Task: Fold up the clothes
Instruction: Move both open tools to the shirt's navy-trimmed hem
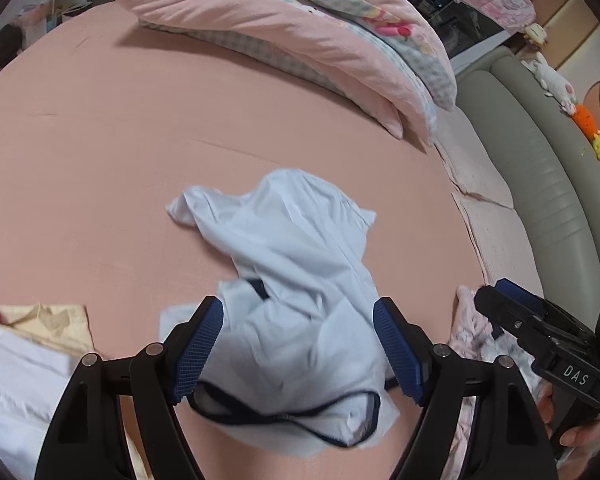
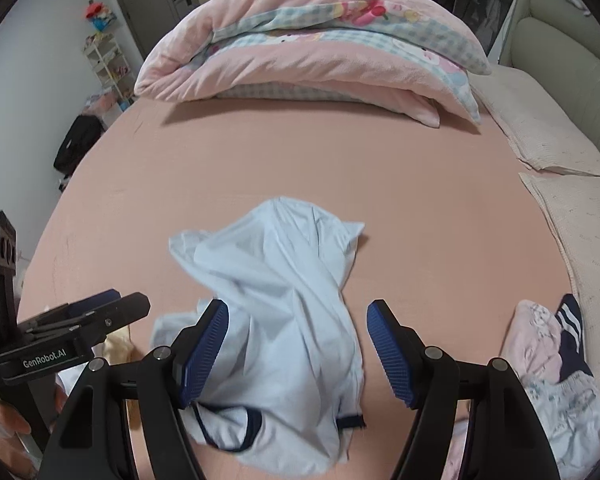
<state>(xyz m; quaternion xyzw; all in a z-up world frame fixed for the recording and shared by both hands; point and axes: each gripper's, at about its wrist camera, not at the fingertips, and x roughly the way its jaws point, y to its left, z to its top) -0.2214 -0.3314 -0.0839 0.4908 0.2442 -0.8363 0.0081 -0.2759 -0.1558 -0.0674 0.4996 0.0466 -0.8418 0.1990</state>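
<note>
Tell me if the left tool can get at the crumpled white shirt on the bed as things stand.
Probably yes. The left tool is open right above the white shirt, which lies bunched on the pink bed with nothing over it.

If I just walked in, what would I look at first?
Most likely the crumpled pale blue shirt with dark trim, lying in the middle of the pink bed right in front of both grippers' open blue fingers. Next, the big folded pink quilt with cartoon pictures at the far end of the bed. A small heap of other clothes waits at the right edge.
</note>
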